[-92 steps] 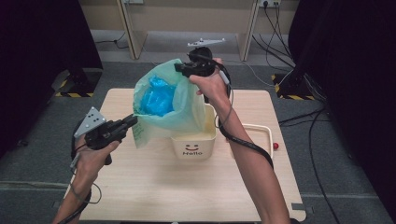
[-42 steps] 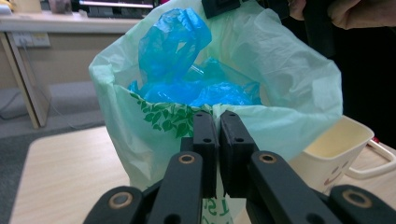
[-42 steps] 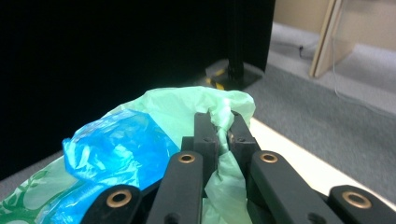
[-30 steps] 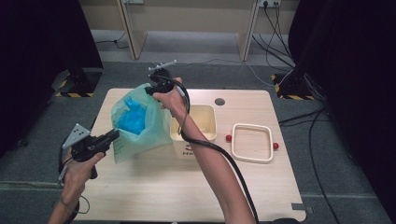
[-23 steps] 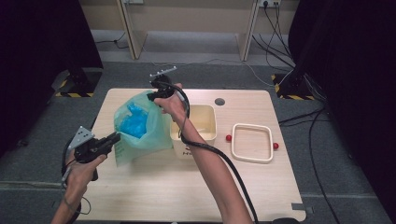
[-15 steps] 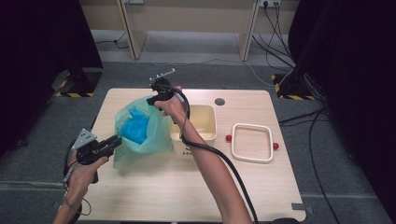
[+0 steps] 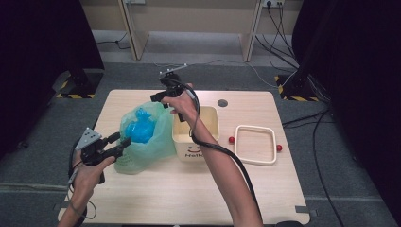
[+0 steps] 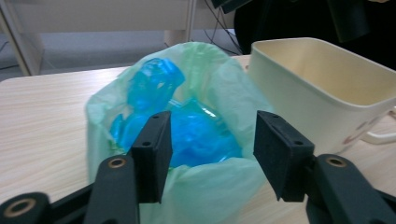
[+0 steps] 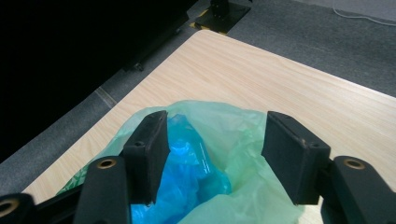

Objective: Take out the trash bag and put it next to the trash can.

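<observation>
A pale green plastic bag [image 7: 156, 144] rests slumped on the wooden table [image 7: 189, 189], just left of a cream bin [image 7: 194, 147]. Crumpled blue plastic [image 7: 140, 130] fills it. My left gripper [image 7: 120, 140] is at the bag's near left side. In the left gripper view its jaws [image 8: 210, 149] stand apart around the bag's near rim [image 8: 219, 84] without pressing it; they have just been opening. My right gripper [image 7: 158, 98] hovers over the bag's far rim. Its jaws [image 9: 212, 149] have also just been opening, and the bag [image 9: 233, 126] and blue plastic [image 9: 187, 163] lie below them, free.
The cream bin [image 8: 317, 102] stands open and looks empty, close to the bag's right. A white rectangular frame [image 7: 256, 161] with a red knob [image 7: 231, 140] at each end lies right of the bin. A dark round hole [image 7: 222, 102] sits near the table's far edge.
The bag has sunk from hanging between both grippers onto the table beside the bin. Both grippers have let go of its rim and opened. The left hand dropped slightly towards the table.
</observation>
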Demonstrator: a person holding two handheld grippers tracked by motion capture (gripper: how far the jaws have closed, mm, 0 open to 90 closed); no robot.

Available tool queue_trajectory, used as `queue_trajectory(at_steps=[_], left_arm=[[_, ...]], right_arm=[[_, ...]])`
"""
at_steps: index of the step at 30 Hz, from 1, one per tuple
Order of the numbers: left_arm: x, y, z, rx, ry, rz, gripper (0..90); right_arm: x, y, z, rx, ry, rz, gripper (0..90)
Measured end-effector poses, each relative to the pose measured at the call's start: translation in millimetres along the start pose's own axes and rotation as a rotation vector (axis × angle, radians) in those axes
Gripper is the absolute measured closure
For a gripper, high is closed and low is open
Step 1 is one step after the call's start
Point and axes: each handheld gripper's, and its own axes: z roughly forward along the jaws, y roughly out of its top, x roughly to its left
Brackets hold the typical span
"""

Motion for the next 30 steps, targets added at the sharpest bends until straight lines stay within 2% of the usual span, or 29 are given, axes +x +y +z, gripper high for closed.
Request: queue_trajectory(at_steps=[7, 10, 15, 22, 30], left_arm=[[-22.8, 1.3, 11.2, -0.014, -0.088, 0.007, 32.7], [-33.6, -0.6, 17.0, -0.008, -0.115, 0.02, 28.2], [-49.1, -5.5, 27.8, 0.004, -0.153, 0.018, 21.5], [-65.5, -16.2, 39.5, 0.027, -0.206, 0.024, 20.8], [-76.7, -32.4, 50.1, 0.056, -0.233, 0.03, 20.8]], right_arm=[[-7.6, -1.2, -19.4, -0.032, -0.005, -0.001, 34.6], [-14.5, -4.3, -29.2, -0.043, -0.012, 0.002, 33.1], [-30.2, -13.4, -47.7, -0.061, -0.024, 0.006, 31.4], [-57.5, -33.8, -74.5, -0.081, -0.05, 0.02, 31.0], [-88.4, -58.1, -103.7, -0.119, -0.061, 0.058, 30.8]])
